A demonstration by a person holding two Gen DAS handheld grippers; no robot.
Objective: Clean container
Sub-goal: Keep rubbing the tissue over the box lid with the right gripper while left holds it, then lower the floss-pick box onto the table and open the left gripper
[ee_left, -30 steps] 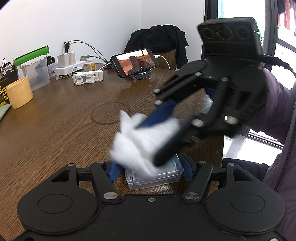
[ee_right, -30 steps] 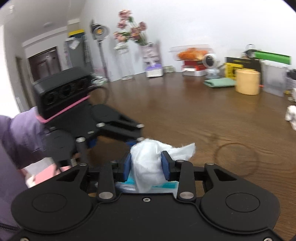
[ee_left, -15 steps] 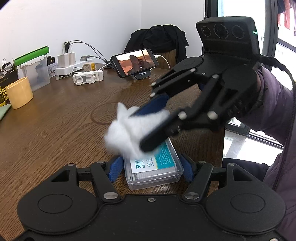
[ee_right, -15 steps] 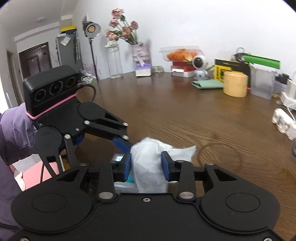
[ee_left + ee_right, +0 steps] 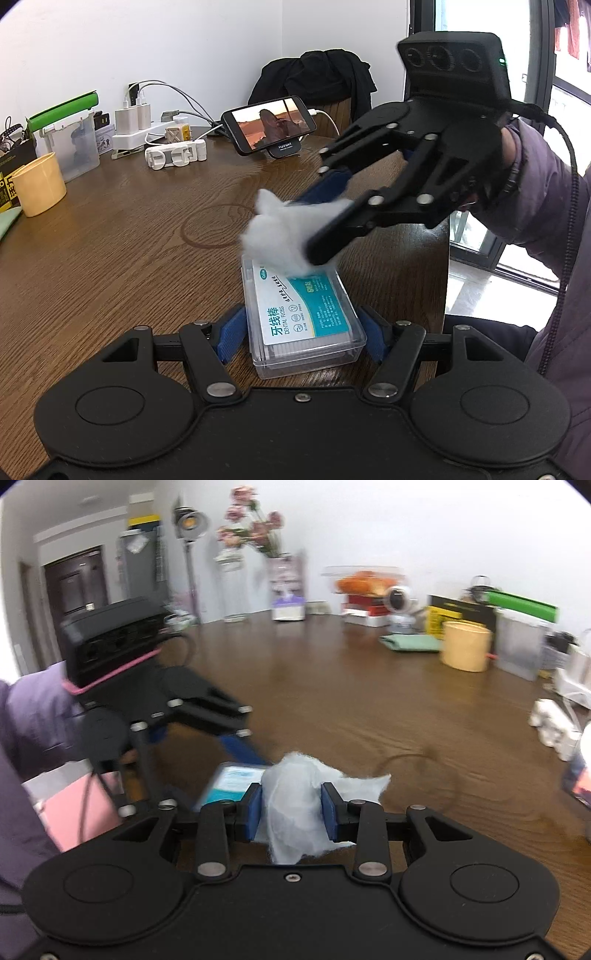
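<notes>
**A:** Where's the box [image 5: 303, 314] and who has it?

**B:** Lower centre of the left-wrist view, flat on the table [image 5: 110, 258]. Your left claw [image 5: 301, 332] has its blue pads against the two long sides, clamped on it. Your right claw [image 5: 317, 225] is pinched on the white wad [image 5: 280, 236], which touches the far end of the lid.

**A:** How does it handle?

**B:** Looks like light, thin clear plastic with a slick lid. I'd expect it to skate or flex if you squeeze hard, so keep hold of the long sides near the base. The wad is soft and compresses; press gently.

**A:** Surroundings?

**B:** Smooth wood with a ring stain mid-frame. Phone [image 5: 273, 125] on a stand upper centre, yellow cup [image 5: 38, 184] at left edge, both well apart from the box. Table edge is near at right.
</notes>
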